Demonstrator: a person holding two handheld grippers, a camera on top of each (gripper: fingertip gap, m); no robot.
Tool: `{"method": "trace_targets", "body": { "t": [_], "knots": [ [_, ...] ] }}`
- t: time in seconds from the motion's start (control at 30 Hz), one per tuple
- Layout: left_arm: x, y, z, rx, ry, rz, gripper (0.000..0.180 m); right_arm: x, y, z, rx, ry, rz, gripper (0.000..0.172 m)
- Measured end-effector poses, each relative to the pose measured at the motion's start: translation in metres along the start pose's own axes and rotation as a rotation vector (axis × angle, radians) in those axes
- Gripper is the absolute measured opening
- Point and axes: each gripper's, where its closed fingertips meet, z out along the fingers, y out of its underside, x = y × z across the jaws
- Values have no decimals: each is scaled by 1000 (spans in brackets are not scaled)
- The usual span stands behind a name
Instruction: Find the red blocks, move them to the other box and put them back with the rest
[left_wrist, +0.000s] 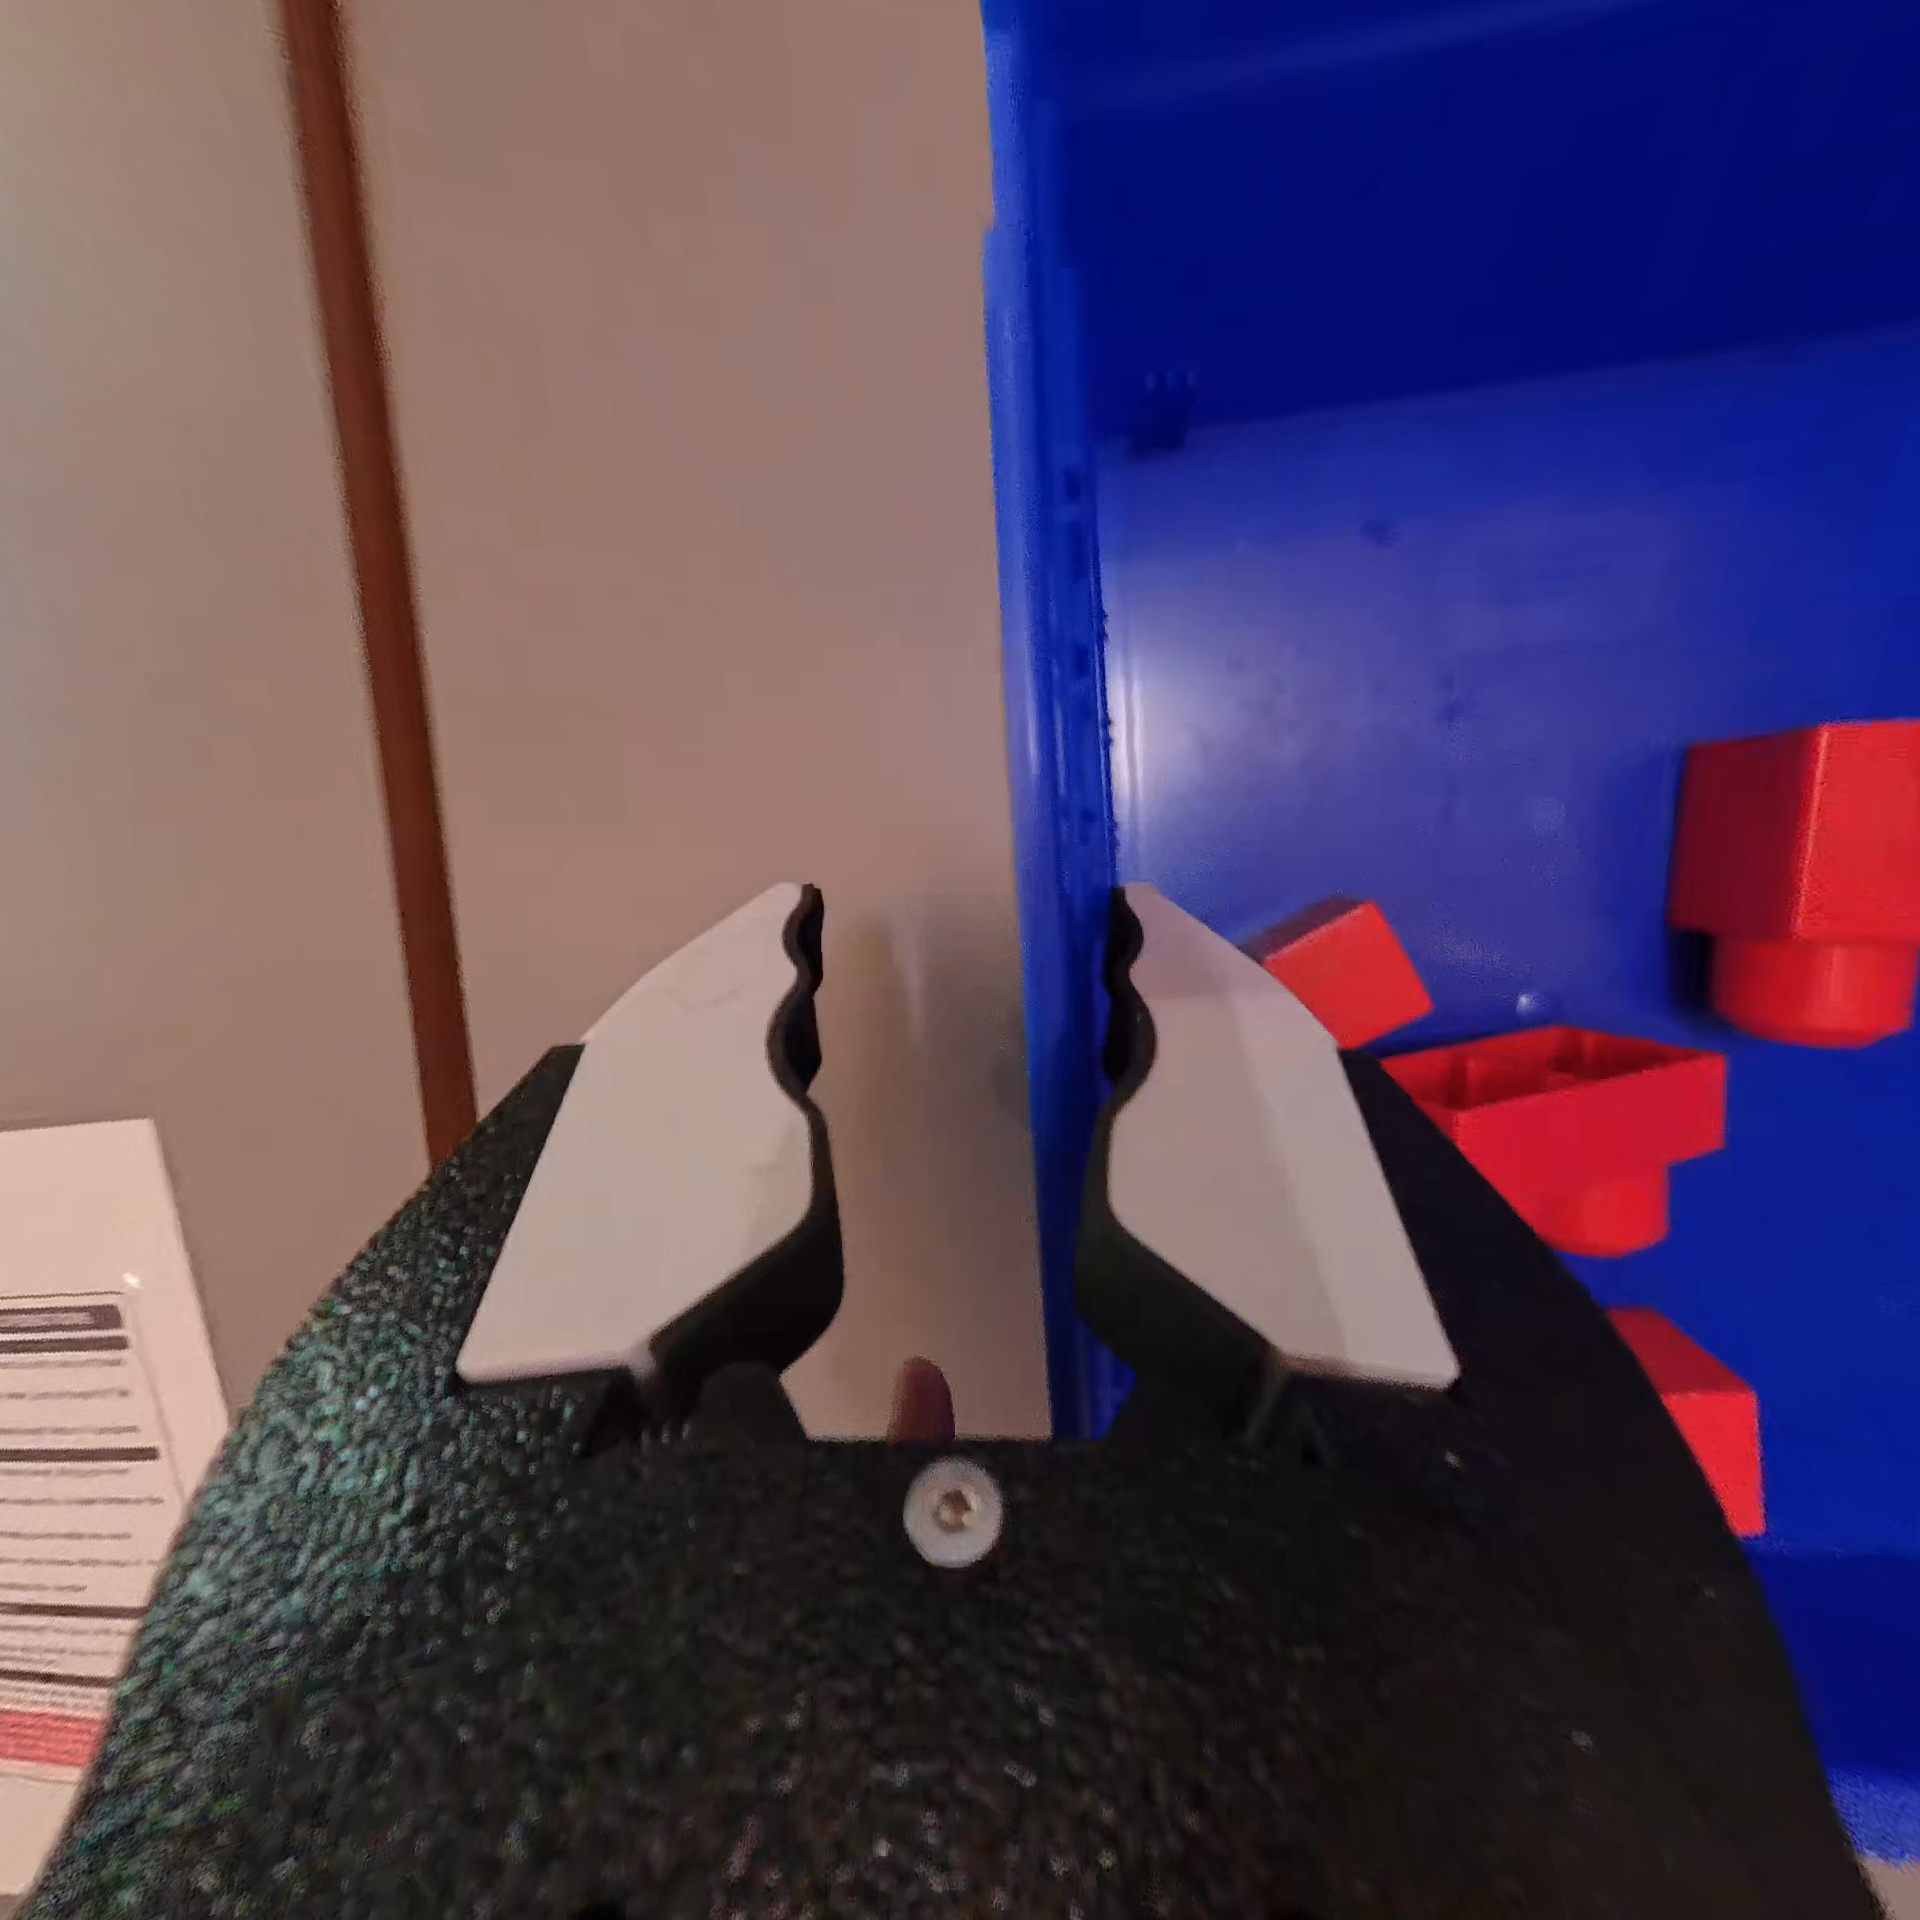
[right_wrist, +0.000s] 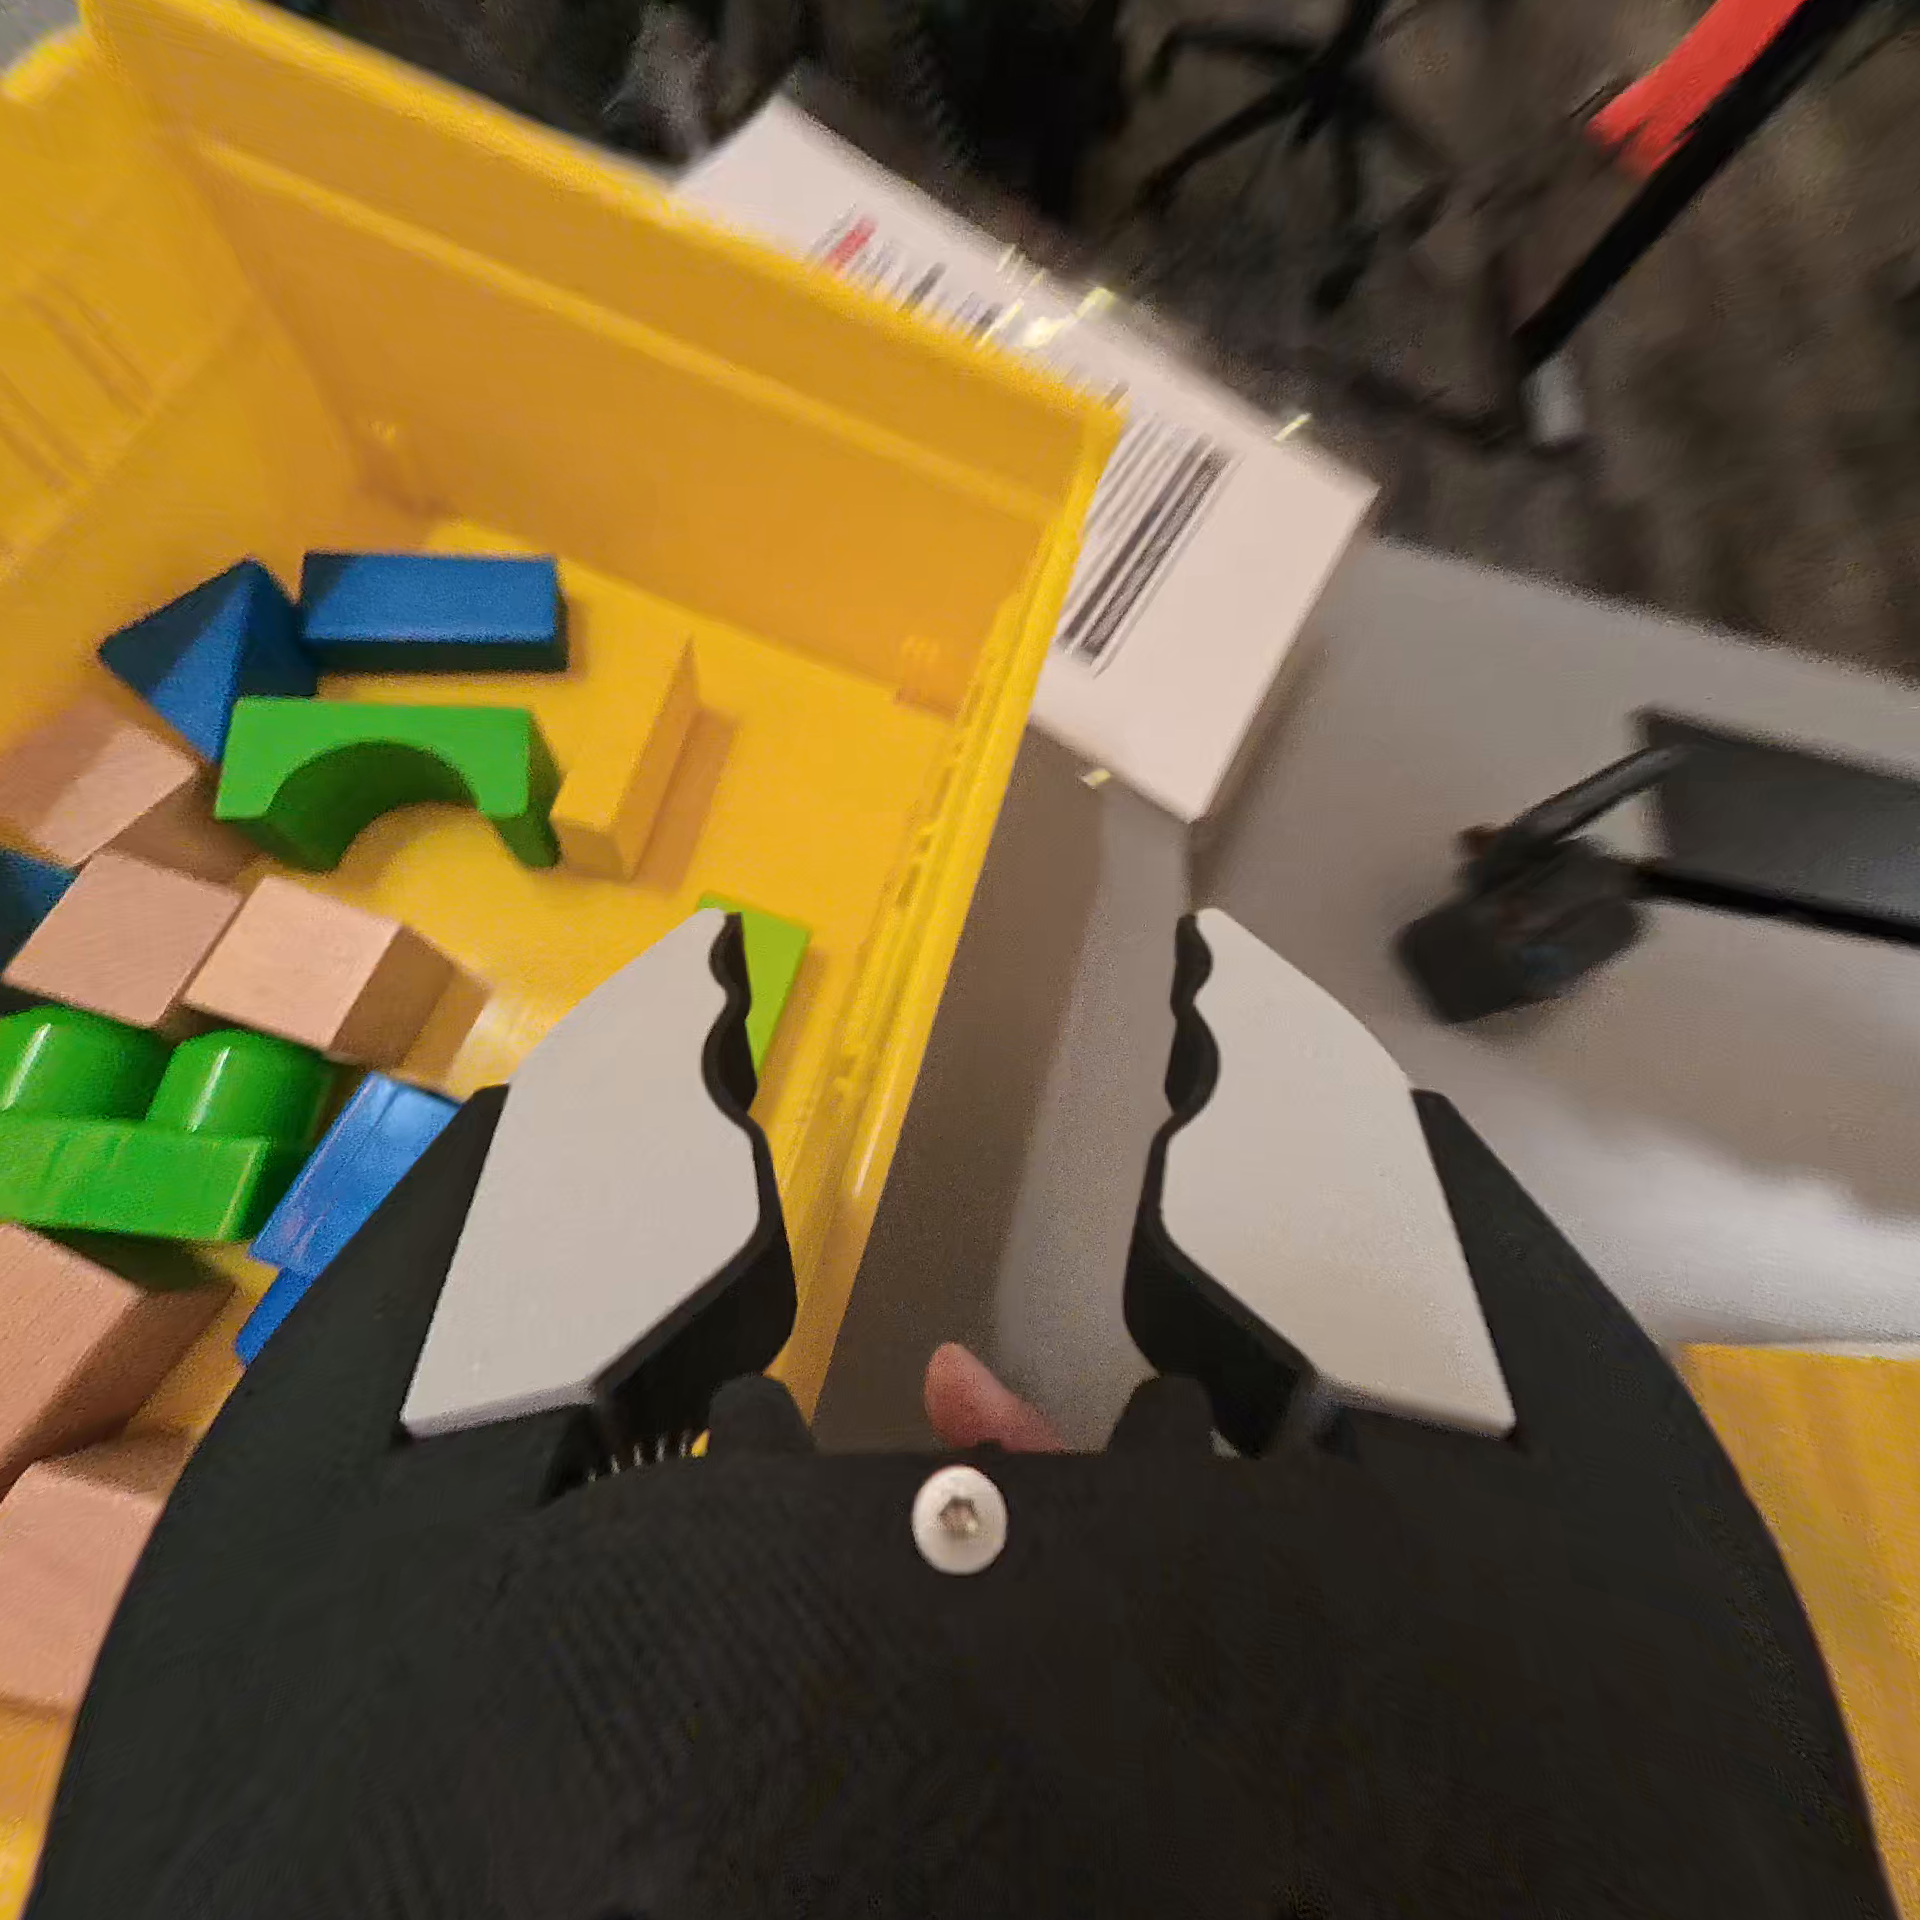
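- Red blocks: four visible, studded plastic, tumbled at mixed angles inside blue box, right of left hand-held gripper.
- Yellow box: blue, green, natural wood blocks, left of right hand-held gripper.

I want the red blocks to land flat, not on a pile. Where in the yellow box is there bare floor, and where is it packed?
In the yellow box, bare floor lies along the right wall, between the green arch and the small green block, and along the far wall. The left and near side is crowded with wooden blocks, blue blocks and a green studded block.
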Motion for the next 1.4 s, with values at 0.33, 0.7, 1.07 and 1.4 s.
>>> {"method": "trace_targets", "body": {
  "t": [0.33,0.7,1.07,1.4],
  "knots": [
    [2,-12,-58,234,-106,36,63,-102,-71,-89,225,38,26,80],
    [97,26,-120,376,247,-6,67,-360,-83,-144,408,-509,101,80],
    [146,79,-108,365,285,-13,58,-419,-24,-159,405,-497,74,81],
    [148,101,-57,3,232,-47,65,-426,-6,-163,398,-488,26,80]
  ]
}}
